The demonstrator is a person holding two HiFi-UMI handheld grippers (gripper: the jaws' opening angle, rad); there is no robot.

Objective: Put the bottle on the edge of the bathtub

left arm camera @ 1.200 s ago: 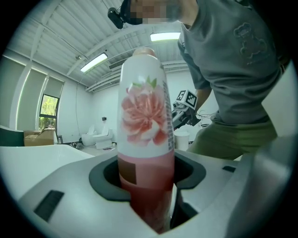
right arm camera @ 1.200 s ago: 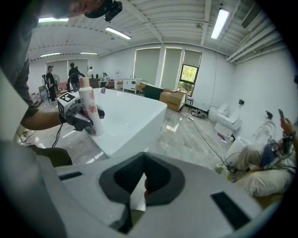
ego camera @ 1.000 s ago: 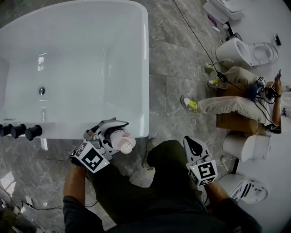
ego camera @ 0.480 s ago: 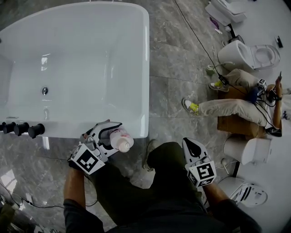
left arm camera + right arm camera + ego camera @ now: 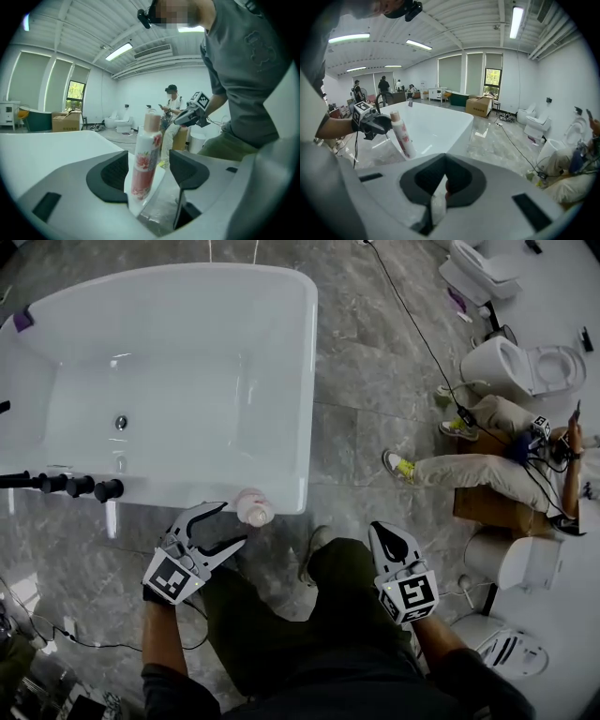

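Note:
A white bottle (image 5: 253, 507) with a red flower print and a tan cap stands upright on the near rim of the white bathtub (image 5: 300, 381), close to its right corner. My left gripper (image 5: 230, 523) sits just in front of it, jaws open and apart from it. In the left gripper view the bottle (image 5: 145, 154) rises between the spread pads (image 5: 110, 173) without touching them. My right gripper (image 5: 392, 538) hangs shut over my lap, holding nothing. From the right gripper view I see the bottle (image 5: 401, 133) beside the left gripper (image 5: 375, 123).
Black tap knobs (image 5: 80, 487) line the tub's near left rim, and a drain (image 5: 121, 423) lies inside. A person (image 5: 487, 465) sits on the floor at right beside toilets (image 5: 534, 367). A black cable (image 5: 412, 324) crosses the grey tiles.
The left gripper has opened, let go of the bottle and drawn back toward me. The bottle now stands alone on the tub rim. The right gripper has barely moved.

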